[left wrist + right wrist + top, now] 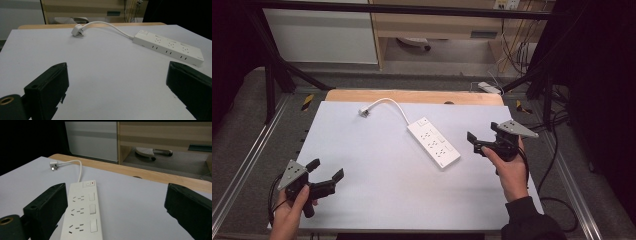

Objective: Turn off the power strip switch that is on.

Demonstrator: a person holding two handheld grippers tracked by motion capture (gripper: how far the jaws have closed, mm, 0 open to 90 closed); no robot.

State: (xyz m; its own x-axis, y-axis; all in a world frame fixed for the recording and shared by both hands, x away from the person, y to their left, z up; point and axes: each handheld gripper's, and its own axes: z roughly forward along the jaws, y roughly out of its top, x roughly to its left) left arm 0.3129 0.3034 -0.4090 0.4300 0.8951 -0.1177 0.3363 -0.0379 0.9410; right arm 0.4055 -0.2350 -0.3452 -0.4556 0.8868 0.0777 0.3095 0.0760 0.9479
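Observation:
A white power strip lies at an angle near the middle of the white table sheet. Its white cord curves back to a plug lying loose at the far left. The strip and plug also appear in the left gripper view, and the strip and plug in the right gripper view. My left gripper hovers open at the near left, holding nothing. My right gripper is open just right of the strip, holding nothing.
A wooden table edge runs behind the sheet. Black frame bars and aluminium rails flank the table. Cables trail on the right. Cabinets stand beyond.

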